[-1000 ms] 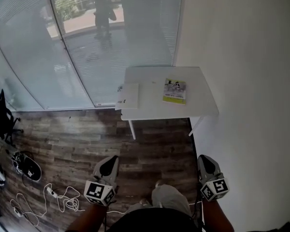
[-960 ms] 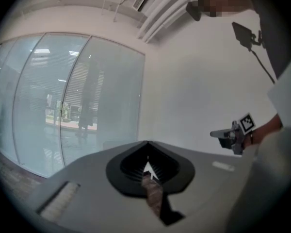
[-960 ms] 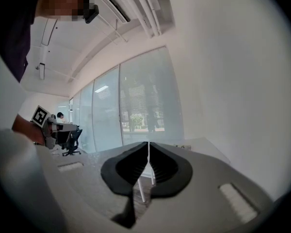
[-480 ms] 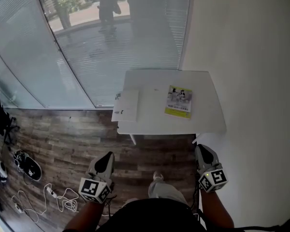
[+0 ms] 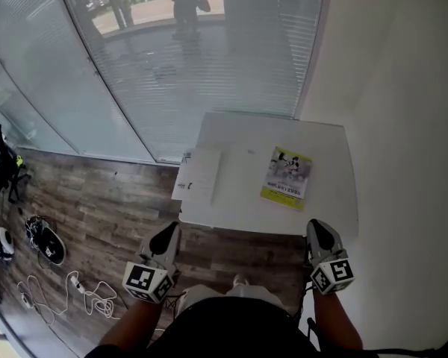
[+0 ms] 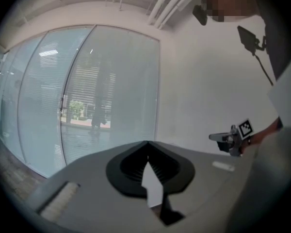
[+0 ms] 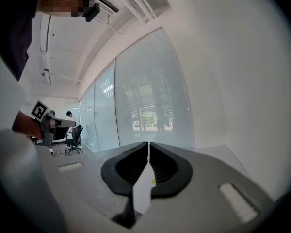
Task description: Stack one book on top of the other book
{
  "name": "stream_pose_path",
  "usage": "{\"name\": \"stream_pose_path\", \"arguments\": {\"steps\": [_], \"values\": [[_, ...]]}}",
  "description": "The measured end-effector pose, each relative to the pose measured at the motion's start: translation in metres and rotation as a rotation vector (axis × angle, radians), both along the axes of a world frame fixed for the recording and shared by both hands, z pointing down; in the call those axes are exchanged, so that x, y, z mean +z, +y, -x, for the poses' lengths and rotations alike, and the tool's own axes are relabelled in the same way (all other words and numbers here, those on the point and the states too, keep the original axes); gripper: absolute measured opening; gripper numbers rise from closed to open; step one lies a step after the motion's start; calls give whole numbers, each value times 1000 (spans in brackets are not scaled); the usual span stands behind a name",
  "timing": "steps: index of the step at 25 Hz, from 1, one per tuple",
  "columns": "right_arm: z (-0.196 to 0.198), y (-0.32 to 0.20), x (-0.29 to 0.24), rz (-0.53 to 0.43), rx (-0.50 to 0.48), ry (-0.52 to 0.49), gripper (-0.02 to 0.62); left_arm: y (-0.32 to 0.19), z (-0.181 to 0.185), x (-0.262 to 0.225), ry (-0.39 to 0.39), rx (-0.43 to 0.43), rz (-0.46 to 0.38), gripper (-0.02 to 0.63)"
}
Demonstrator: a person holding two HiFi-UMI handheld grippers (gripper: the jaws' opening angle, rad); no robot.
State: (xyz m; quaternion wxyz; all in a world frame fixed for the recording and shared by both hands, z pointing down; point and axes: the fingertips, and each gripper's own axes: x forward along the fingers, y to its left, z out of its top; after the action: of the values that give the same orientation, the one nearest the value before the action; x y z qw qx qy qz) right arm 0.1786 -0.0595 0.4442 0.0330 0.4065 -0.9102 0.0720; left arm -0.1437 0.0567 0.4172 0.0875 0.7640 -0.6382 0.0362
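Two books lie flat on the white bench (image 5: 243, 200), well apart: a plain white book (image 5: 201, 176) at its left edge, and a book with a yellow-green cover (image 5: 287, 177) toward the right, slightly skewed to the bench's edges, with bare benchtop between them. Neither book rests on the other. I hold both grippers low in the head view, short of the bench's near edge and over the wood-plank floor (image 5: 112, 207). The left gripper (image 5: 166, 239) sits just off the near left corner; in its own view its jaws are pressed together with nothing between them. The right gripper (image 5: 320, 233) is just off the near right corner, its jaws likewise closed tip to tip and empty. Both point roughly level toward the bench and touch neither book. Behind the bench stands a glass wall with blinds (image 5: 209, 58), and a white wall (image 5: 403, 125) runs along the right side.
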Motion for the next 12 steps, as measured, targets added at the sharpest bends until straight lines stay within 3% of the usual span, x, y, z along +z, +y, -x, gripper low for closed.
{"name": "stream_pose_path", "arguments": {"steps": [5, 12], "values": [[19, -36, 1, 13, -44, 3, 2, -16, 16, 9, 15, -61, 30, 3], [46, -70, 12, 46, -57, 26, 2, -48, 69, 17, 18, -125, 63, 3]]}}
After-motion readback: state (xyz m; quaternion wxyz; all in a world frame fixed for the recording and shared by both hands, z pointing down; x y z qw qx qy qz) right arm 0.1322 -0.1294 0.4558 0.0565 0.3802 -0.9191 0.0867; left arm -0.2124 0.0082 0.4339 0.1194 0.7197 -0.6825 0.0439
